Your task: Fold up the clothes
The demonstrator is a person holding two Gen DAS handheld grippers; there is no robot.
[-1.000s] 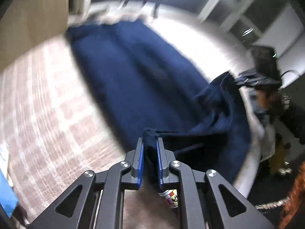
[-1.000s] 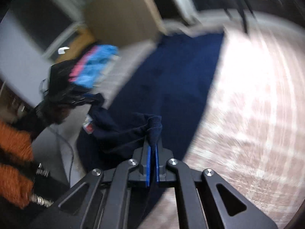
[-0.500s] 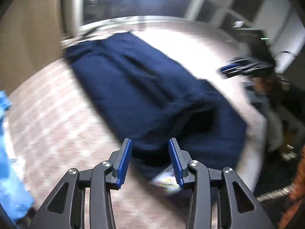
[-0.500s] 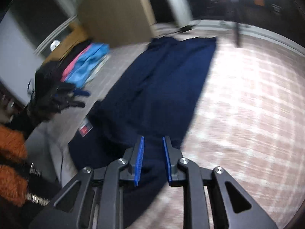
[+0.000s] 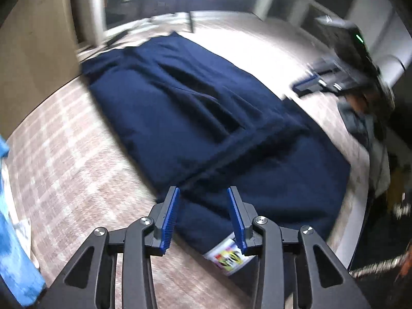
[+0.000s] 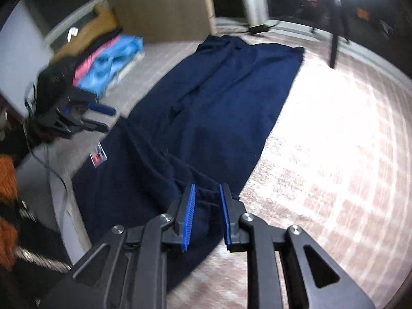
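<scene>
A navy blue garment (image 5: 206, 108) lies stretched out lengthways on the plaid cloth (image 5: 64, 159), its near part folded over with a ridge (image 5: 244, 141) across it. A printed tag (image 5: 228, 257) sticks out from its near edge. My left gripper (image 5: 203, 189) hovers open just above that near edge, nothing between its blue pads. In the right wrist view the same garment (image 6: 219, 108) runs away from me, and my right gripper (image 6: 207, 186) is open over its near right corner, pads clear of the fabric. The left gripper (image 6: 103, 118) shows at the garment's left side.
A pile of blue and pink clothes (image 6: 110, 61) lies at the far left, beside a wooden panel (image 6: 159, 7). More blue cloth (image 5: 13, 231) sits at the left edge. A dark furniture leg (image 6: 334, 46) stands at the back. An orange and black sleeve (image 6: 7, 180) is at the left.
Both grippers were shut on bunched navy fabric; both have opened and let it go. The lifted near part has dropped flat onto the garment, and both grippers have risen slightly.
</scene>
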